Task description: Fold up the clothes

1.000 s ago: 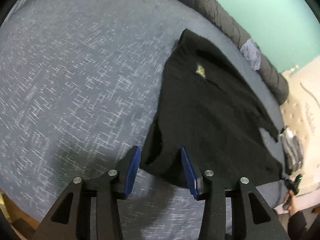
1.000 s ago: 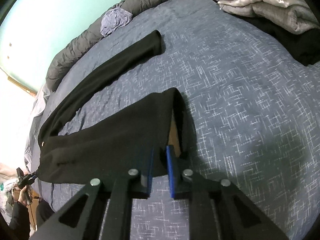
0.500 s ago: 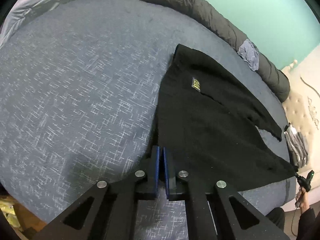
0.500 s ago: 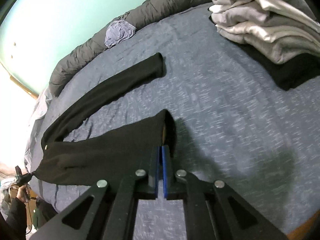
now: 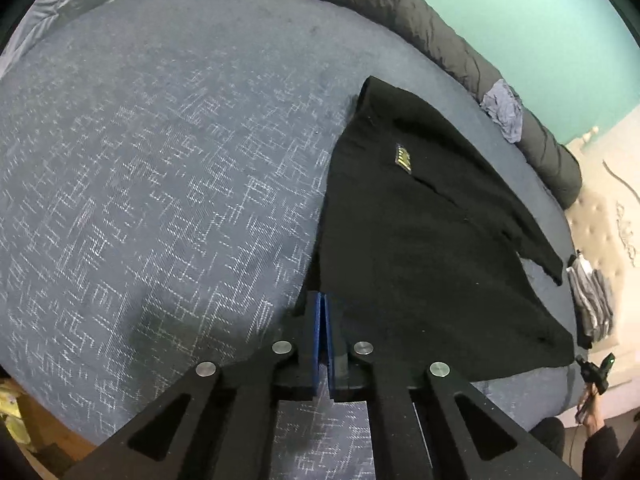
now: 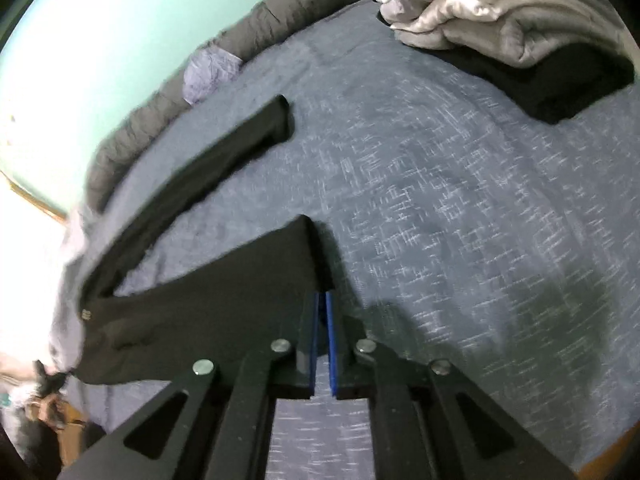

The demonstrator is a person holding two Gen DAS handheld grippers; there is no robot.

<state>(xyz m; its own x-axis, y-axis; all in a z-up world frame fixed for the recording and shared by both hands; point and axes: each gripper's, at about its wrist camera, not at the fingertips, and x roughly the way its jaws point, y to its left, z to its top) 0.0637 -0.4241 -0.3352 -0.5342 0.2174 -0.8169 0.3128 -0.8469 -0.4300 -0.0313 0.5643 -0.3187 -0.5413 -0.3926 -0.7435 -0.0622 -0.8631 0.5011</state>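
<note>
- Left gripper [image 5: 322, 300] is pinched tight, blue pads pressed together on the near corner of the black sweater's [image 5: 420, 240] hem.
- Right gripper [image 6: 322, 300] is clamped just the same on the opposite hem corner, fabric caught between its blue pads.
- The sweater lies spread across the blue patterned bedspread [image 5: 160, 180], its hem edge stretched between the two grippers, lifted a little at the corners.
- Small gold label [image 5: 403, 157] shows on the body of the sweater in the left view.
- One long sleeve [image 6: 208, 160] runs out flat on the bedspread, apart from the body, cuff pointing toward the far side in the right view.
- A dark grey rolled duvet [image 5: 440, 40] lines the far edge of the bed against the teal wall [image 5: 540, 20], with a crumpled pale blue cloth [image 5: 503, 109] resting on it.
- A stack of folded grey and black clothes [image 6: 500, 28] sits at the far right of the bed, well apart from the sweater.
</note>
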